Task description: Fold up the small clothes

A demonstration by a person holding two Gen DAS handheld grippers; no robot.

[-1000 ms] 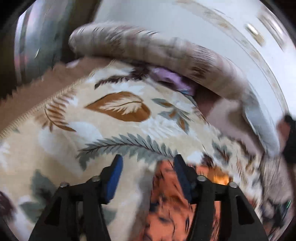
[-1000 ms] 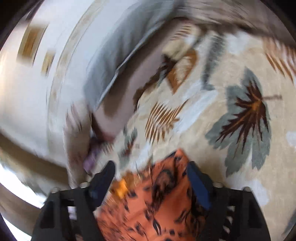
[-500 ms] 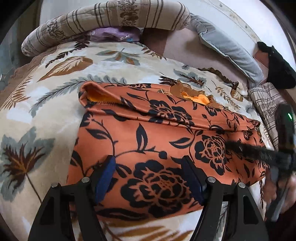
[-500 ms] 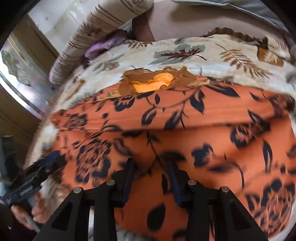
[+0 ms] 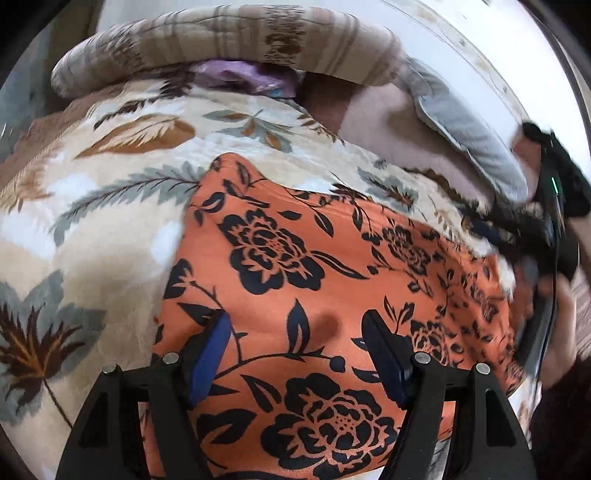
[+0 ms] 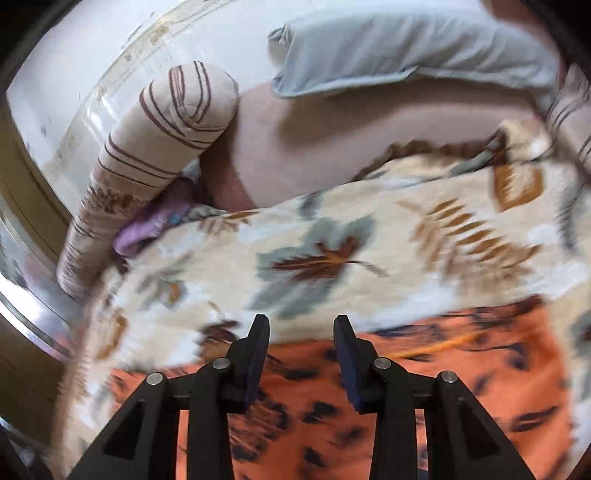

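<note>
My left gripper (image 5: pixel 295 332) hangs over the orange cloth (image 5: pixel 314 295), jaws spread wide, nothing between the 2 blue pads (image 5: pixel 210 354). The cloth lies on the leaf blanket (image 5: pixel 92 229) below me, black flowers facing up, its far corner reaching toward a grey-green frond in the print. At the right edge of my left view I can see the right gripper (image 5: pixel 517 229), blurred, at the cloth's far side; whether it touches the fabric I cannot tell.

From the right wrist, the right gripper (image 6: pixel 301 332) has its jaws apart with a clear gap, holding nothing. Its tips sit over the cloth (image 6: pixel 443 369) at the edge where orange meets blanket (image 6: pixel 332 258). This view is smeared, so the cloth's print is hard to read here.

Beyond the blanket lie a striped bolster (image 5: pixel 221 40), a purple rag (image 5: pixel 240 74) tucked just under it, and a grey pillow (image 6: pixel 406 48) against the white wall (image 6: pixel 166 33).
</note>
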